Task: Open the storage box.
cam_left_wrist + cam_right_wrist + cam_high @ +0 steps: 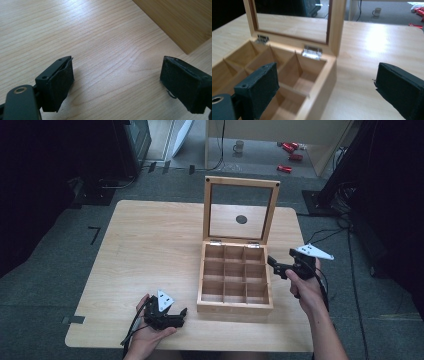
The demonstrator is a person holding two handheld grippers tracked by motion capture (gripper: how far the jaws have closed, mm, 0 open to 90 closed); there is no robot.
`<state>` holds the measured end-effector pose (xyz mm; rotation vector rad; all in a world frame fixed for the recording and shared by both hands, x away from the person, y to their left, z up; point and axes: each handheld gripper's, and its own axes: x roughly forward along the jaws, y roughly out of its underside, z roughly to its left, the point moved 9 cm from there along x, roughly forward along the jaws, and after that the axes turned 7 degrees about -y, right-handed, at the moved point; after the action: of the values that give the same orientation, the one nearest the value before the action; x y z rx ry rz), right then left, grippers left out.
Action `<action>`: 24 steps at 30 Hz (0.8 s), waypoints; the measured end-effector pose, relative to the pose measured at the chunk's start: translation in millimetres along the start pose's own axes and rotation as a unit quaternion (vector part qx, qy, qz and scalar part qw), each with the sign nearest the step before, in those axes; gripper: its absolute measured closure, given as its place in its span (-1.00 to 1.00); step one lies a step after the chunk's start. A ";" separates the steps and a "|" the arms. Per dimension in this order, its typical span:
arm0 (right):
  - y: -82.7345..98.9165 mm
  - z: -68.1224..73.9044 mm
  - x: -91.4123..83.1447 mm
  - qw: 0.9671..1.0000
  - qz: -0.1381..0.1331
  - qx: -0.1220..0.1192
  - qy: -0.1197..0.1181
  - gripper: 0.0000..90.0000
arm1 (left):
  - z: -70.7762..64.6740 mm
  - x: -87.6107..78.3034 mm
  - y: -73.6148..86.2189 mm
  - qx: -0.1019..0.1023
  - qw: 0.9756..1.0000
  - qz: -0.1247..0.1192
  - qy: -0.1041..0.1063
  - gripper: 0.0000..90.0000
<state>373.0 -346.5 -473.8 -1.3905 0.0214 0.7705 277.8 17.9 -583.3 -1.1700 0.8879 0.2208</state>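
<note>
both grippers gape empty: right gripper (278,266) beside wooden box (234,306), left gripper (177,316) near its front.

Both grippers gape empty — left gripper (181,314) low, right gripper (274,266) raised.

A desk (150,245) stands on the floor (50,285). On the desk, right of centre, sits a box (235,306) divided into nine compartments in three rows of three. Its lid (241,182) stands upright from hinges (312,52) along the far edge. The left gripper (182,314) rests at the near edge of the desk, just left of the box's near left corner, held in the left hand (147,337). The right gripper (274,265) hangs just beside the box's right wall, held in the right hand (305,287). Beyond the desk, a mug (238,146) sits on the floor, with several small things (290,155) to its right.
</note>
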 end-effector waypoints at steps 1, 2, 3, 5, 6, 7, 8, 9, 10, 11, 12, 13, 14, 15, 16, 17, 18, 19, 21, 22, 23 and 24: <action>9.2 -1.8 -7.3 1.000 0.000 0.001 0.002 -0.90 | 0.0 0.0 0.0 0.000 1.000 0.000 0.000 -0.73; 9.2 -1.8 -7.3 1.000 0.000 0.001 0.002 -0.90 | 0.0 0.0 0.0 0.000 1.000 0.000 0.000 -0.73; 13.8 -2.2 -11.1 1.000 0.001 0.004 0.002 -0.90 | 0.0 0.0 -0.1 0.000 1.000 0.000 0.000 -0.73; 26.8 -4.4 -22.4 1.000 0.005 0.005 0.006 -0.90 | 0.0 0.0 0.0 0.000 1.000 0.000 0.000 -0.73; 26.8 -4.4 -22.4 1.000 0.005 0.005 0.006 -0.90 | 0.0 0.0 0.0 0.000 1.000 0.000 0.000 -0.73; 30.6 -4.7 -26.4 1.000 0.004 0.006 0.007 -0.90 | 0.0 0.0 0.0 0.000 1.000 0.000 0.000 -0.73; 34.3 -5.0 -30.4 1.000 0.004 0.007 0.007 -0.90 | 0.0 0.0 0.0 0.000 1.000 0.000 0.000 -0.73; 38.0 -5.3 -34.4 1.000 0.004 0.008 0.008 -0.90 | 0.1 0.0 0.0 0.000 1.000 0.000 0.000 -0.73; 41.7 -5.6 -38.2 1.000 0.004 0.010 0.010 -0.90 | -0.1 0.1 -0.1 -0.001 1.000 -0.001 0.000 -0.73; 50.0 -6.3 -44.9 1.000 0.006 0.009 0.014 -0.90 | -0.1 0.1 -0.1 -0.001 1.000 -0.001 0.000 -0.73; 50.0 -6.3 -44.9 1.000 0.006 0.009 0.014 -0.90 | -0.1 0.1 -0.1 -0.001 1.000 -0.001 0.000 -0.73; 54.5 -6.5 -48.1 1.000 0.007 0.010 0.016 -0.90 | -0.1 0.1 -0.1 -0.001 1.000 -0.001 0.000 -0.73; 59.2 -6.3 -50.8 1.000 0.008 0.012 0.015 -0.90 | -0.1 0.1 -0.1 -0.001 1.000 -0.001 0.000 -0.73; 64.2 -6.7 -53.4 1.000 0.010 0.014 0.017 -0.90 | -0.1 0.1 -0.1 -0.001 1.000 -0.001 0.000 -0.73; 69.1 -7.6 -55.7 1.000 0.011 0.014 0.019 -0.89 | -0.1 0.1 -0.1 -0.001 1.000 -0.001 0.000 -0.73; 74.2 -8.1 -58.3 1.000 0.013 0.019 0.019 -0.89 | -0.1 0.1 -0.1 -0.001 1.000 0.000 0.000 -0.73; 79.0 -8.9 -60.7 0.999 0.014 0.022 0.019 -0.89 | -0.1 0.1 -0.1 -0.001 1.000 0.000 0.000 -0.73; 85.0 -10.1 -63.6 0.999 0.016 0.025 0.021 -0.89 | -0.1 0.1 -0.1 -0.001 1.000 0.000 0.000 -0.73; 93.3 -12.0 -67.3 0.999 0.017 0.029 0.025 -0.89 | -0.1 0.1 -0.1 -0.001 1.000 0.000 0.000 -0.73; 98.4 -12.9 -69.2 0.999 0.020 0.033 0.028 -0.89 | -0.1 0.1 -0.1 -0.001 1.000 0.000 0.000 -0.73; 103.8 -13.7 -70.6 0.999 0.024 0.035 0.030 -0.89 | -0.1 0.1 -0.1 -0.001 1.000 -0.001 0.000 -0.73; 110.8 -14.4 -71.9 0.998 0.029 0.034 0.033 -0.89 | -0.1 0.1 -0.1 -0.001 1.000 0.000 0.000 -0.73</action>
<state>269.4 -395.3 -541.1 -1.3543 0.1394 0.7659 277.9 17.8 -583.2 -1.1730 0.8876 0.2210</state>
